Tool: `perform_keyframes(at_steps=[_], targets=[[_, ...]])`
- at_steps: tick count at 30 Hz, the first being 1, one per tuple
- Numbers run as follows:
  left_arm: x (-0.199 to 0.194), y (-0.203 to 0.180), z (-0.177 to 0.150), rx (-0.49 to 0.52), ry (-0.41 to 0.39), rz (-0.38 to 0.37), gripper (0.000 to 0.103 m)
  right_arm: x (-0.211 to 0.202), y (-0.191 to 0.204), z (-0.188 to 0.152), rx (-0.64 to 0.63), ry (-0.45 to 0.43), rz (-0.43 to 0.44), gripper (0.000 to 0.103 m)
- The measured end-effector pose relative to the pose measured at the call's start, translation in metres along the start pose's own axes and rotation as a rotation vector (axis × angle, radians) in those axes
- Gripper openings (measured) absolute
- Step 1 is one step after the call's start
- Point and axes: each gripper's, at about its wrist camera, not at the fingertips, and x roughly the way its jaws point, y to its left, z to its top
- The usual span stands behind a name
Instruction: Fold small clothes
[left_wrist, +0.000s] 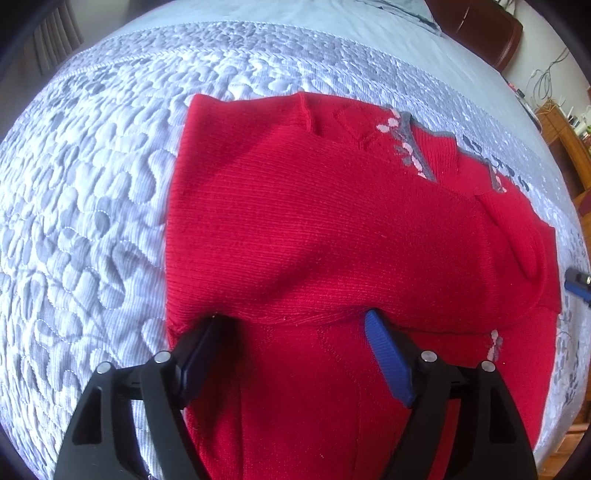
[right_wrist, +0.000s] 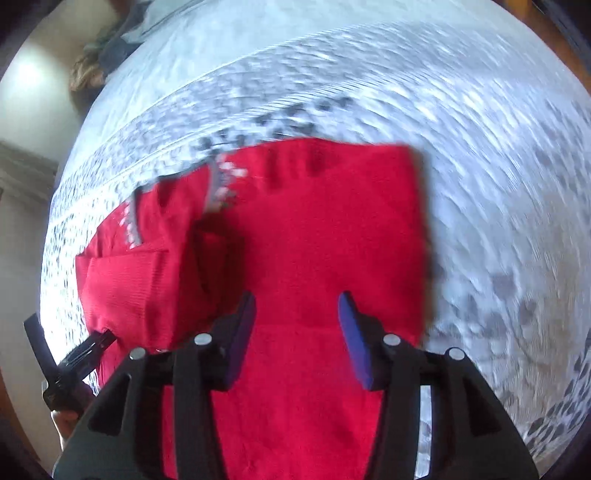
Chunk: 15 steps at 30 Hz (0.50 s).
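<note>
A small red knit sweater with grey and pink patterned trim lies partly folded on the quilted bed cover. My left gripper is open over its near folded edge, one finger on each side of a raised fold, holding nothing. The sweater also shows in the right wrist view, blurred by motion. My right gripper is open just above the sweater's near part, holding nothing. The left gripper shows at the left edge of the right wrist view, and the tip of the right gripper shows at the right edge of the left wrist view.
The grey-and-white floral quilt stretches around the sweater on all sides. A brown wooden headboard or chair and a wooden shelf with cables stand beyond the bed's far right. A pale wall lies to the left.
</note>
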Motion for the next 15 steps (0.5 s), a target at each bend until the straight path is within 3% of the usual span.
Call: perform_keyframes(at_steps=[4, 7, 12, 13, 15], targets=[[0.002, 0.000, 0.003, 0.001, 0.000, -0.014, 0.080, 0.009, 0.055, 0.019, -0.135, 0.021, 0.003, 0.055], [0.001, 0.007, 0.004, -0.008, 0.002, -0.045, 0.082, 0.029, 0.075, 0.046, -0.128, 0.061, -0.008, 0.063], [0.000, 0.013, 0.003, -0.011, 0.003, -0.081, 0.088, 0.061, 0.073, 0.073, -0.105, 0.130, -0.112, 0.063], [0.000, 0.012, 0.002, -0.006, 0.002, -0.079, 0.089, 0.068, 0.072, 0.075, -0.110, 0.153, -0.096, 0.063], [0.001, 0.008, 0.002, 0.000, -0.002, -0.069, 0.091, 0.077, 0.072, 0.075, -0.112, 0.189, -0.034, 0.053]])
